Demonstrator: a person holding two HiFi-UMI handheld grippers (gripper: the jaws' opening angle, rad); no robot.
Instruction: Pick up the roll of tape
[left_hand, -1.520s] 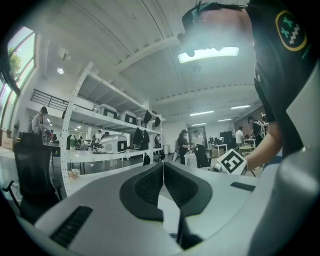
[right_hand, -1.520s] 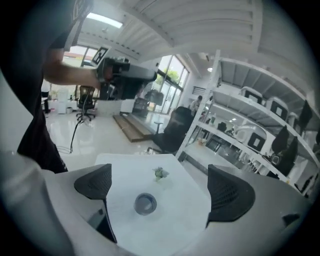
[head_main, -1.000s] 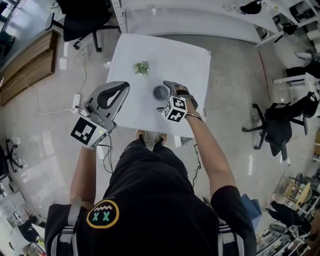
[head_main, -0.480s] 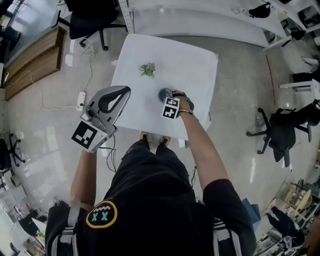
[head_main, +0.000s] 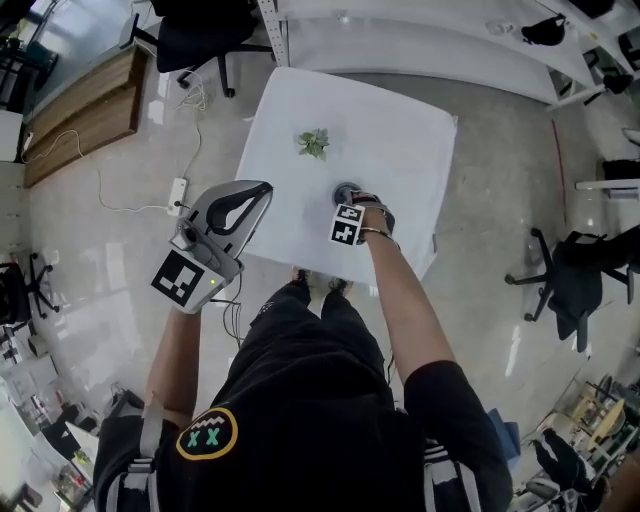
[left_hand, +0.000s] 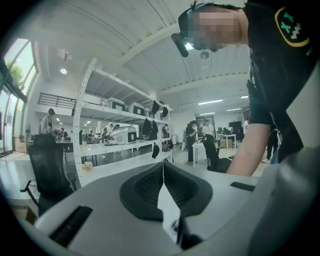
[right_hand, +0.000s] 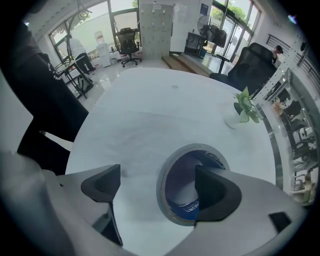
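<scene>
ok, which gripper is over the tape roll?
The right gripper: it points down, with the wall of the tape roll between its closing jaws, not yet gripped. The left gripper is shut, empty, aimed out into the room.

White square table (head_main: 400, 115) stood on pale glossy floor (head_main: 110, 270). Top plain white, faint creases across it. Flat on top, hole up, in half nearer person: roll of tape (head_main: 346, 189), grey outer wrap, blue print on inner core. Farther back and toward left: small green plant (head_main: 314, 143), upright, well apart from roll.
</scene>
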